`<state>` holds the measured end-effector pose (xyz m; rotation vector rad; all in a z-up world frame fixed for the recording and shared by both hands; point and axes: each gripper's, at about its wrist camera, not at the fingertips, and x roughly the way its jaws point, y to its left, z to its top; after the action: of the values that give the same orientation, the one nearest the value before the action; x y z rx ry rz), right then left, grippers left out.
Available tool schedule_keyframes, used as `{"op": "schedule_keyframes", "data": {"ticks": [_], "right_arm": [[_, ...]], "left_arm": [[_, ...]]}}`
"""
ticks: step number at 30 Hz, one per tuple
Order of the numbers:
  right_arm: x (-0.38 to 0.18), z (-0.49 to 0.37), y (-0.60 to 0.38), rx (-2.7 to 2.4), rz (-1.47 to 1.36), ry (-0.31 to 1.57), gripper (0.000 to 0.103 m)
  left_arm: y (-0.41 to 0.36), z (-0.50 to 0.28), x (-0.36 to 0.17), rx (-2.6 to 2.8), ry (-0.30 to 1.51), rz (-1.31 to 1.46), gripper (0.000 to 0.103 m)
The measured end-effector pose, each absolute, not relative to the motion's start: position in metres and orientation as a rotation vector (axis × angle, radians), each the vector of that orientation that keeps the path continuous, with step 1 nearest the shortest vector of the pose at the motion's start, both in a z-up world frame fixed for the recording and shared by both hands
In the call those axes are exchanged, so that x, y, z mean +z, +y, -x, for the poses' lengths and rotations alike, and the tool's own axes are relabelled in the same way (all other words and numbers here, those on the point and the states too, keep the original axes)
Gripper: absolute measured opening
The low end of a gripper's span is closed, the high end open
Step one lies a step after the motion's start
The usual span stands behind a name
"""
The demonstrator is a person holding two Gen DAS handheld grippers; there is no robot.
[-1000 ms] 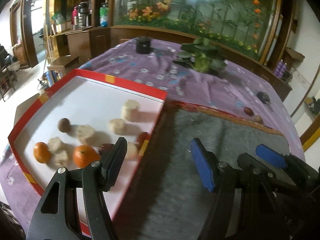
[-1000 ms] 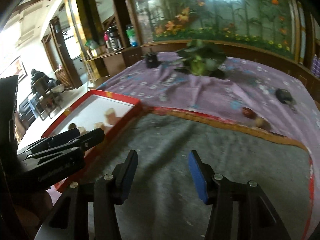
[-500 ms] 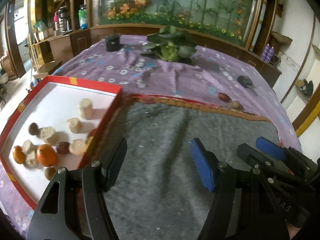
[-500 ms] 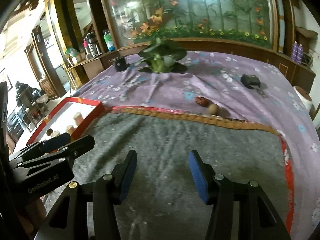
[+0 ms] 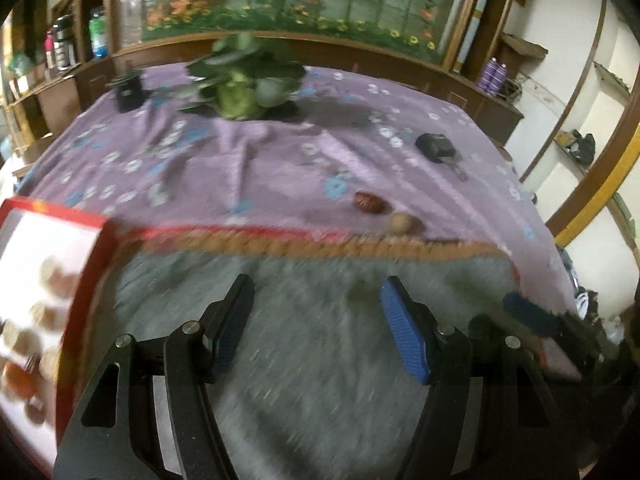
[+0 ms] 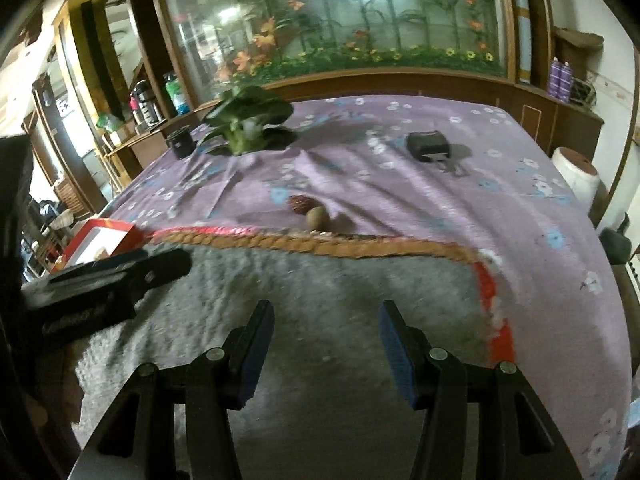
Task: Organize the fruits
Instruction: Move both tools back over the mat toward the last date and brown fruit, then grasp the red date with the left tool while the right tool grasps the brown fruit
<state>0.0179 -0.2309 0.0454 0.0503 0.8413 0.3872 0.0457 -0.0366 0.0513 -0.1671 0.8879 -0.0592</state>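
A dark red date (image 5: 370,202) and a round tan fruit (image 5: 401,223) lie side by side on the purple cloth just beyond the grey mat's braided edge; both also show in the right wrist view, the date (image 6: 301,203) and the tan fruit (image 6: 317,217). A red-rimmed white tray (image 5: 90,276) at the left holds several blurred fruits and pale pieces (image 5: 24,342). My left gripper (image 5: 316,326) is open and empty over the grey mat. My right gripper (image 6: 326,344) is open and empty over the mat, to the right of the left one.
A grey mat (image 6: 320,280) with an orange and red border covers the near table. A leafy green plant (image 5: 244,76), a black cup (image 5: 129,90) and a black key fob (image 5: 436,146) lie farther back on the purple cloth (image 6: 400,184). A white roll (image 6: 576,174) stands at the table's right.
Both grippers have swung to the right, away from the tray. The tray has slid to the left edge of the views and the date and tan fruit now sit ahead near centre.
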Motion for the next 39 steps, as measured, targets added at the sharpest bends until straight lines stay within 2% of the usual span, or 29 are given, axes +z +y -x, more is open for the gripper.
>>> {"op": "schedule_keyframes", "data": {"ticks": [12,25,26,27,28,39], "right_arm": [[0.042,-0.039,-0.246,0.410,-0.091,0.846,0.053],[0.033,-0.048,-0.256,0.424,-0.162,0.877,0.053],[0.032,-0.048,-0.256,0.424,-0.161,0.876,0.053],[0.032,-0.048,-0.255,0.425,-0.161,0.877,0.053],[0.031,-0.049,-0.255,0.426,-0.161,0.880,0.053],[0.051,-0.069,-0.220,0.471,-0.045,0.854,0.053]], "left_arm": [[-0.053,-0.143,0.040,-0.141,0.999,0.211,0.066],[-0.075,-0.164,0.023,-0.244,1.080,0.082,0.060],[-0.075,-0.164,0.024,-0.249,1.082,0.081,0.052],[-0.077,-0.166,0.023,-0.250,1.082,0.080,0.035],[-0.077,-0.167,0.022,-0.247,1.089,0.070,0.029],[-0.044,-0.146,0.040,-0.219,1.020,0.158,0.029]]}}
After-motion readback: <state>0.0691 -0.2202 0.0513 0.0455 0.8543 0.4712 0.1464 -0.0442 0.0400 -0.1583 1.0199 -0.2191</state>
